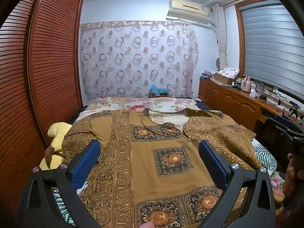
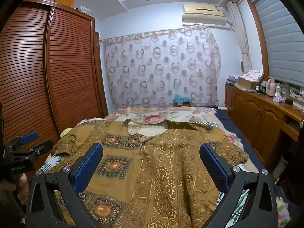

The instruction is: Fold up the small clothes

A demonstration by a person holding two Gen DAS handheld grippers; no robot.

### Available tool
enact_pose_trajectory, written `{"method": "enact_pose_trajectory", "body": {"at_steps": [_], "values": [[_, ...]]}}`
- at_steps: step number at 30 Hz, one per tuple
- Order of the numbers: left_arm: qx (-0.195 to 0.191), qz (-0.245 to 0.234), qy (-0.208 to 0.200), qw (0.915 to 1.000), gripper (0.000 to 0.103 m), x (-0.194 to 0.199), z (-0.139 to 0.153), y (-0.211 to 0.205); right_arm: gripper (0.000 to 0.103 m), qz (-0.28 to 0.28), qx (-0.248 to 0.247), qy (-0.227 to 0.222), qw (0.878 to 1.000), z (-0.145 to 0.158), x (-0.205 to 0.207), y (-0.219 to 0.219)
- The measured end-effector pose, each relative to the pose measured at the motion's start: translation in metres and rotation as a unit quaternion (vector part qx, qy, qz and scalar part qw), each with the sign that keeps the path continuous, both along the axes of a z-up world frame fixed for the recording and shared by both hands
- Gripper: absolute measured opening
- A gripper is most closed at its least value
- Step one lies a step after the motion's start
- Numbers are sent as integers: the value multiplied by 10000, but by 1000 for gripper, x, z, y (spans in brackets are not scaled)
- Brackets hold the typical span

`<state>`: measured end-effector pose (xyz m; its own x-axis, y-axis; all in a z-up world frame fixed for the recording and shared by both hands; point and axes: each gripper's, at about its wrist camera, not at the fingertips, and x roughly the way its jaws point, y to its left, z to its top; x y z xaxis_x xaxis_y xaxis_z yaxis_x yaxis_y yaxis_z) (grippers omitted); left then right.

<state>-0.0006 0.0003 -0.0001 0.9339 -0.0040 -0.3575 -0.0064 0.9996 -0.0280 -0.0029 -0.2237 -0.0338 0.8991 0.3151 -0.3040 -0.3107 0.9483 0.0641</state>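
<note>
A brown and gold patterned shirt (image 1: 163, 159) lies spread flat on the bed, collar toward the far end; it also shows in the right wrist view (image 2: 152, 163). My left gripper (image 1: 149, 146) is open and empty, held above the shirt's lower left part. My right gripper (image 2: 151, 150) is open and empty, held above the shirt's lower right part. The left gripper shows at the left edge of the right wrist view (image 2: 36, 140). The right gripper's black body shows at the right edge of the left wrist view (image 1: 288, 133). The shirt's near hem is hidden below both views.
The bed (image 1: 133, 102) carries a floral sheet. A yellow soft toy (image 1: 57, 142) lies at the bed's left edge. A louvred wooden wardrobe (image 1: 47, 66) stands left. A wooden sideboard (image 2: 266, 110) with bottles runs along the right. A patterned curtain (image 2: 161, 66) hangs behind.
</note>
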Motion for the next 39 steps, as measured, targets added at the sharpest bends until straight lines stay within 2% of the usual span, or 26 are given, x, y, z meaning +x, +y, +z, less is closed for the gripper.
{"method": "enact_pose_trajectory", "body": {"at_steps": [17, 39], "values": [[-15, 4, -9, 10000, 103, -7, 0, -3, 102, 31, -145, -49, 9999, 0, -1, 2], [-17, -3, -2, 10000, 103, -8, 4, 2, 102, 36, -95, -47, 9999, 0, -3, 3]]}}
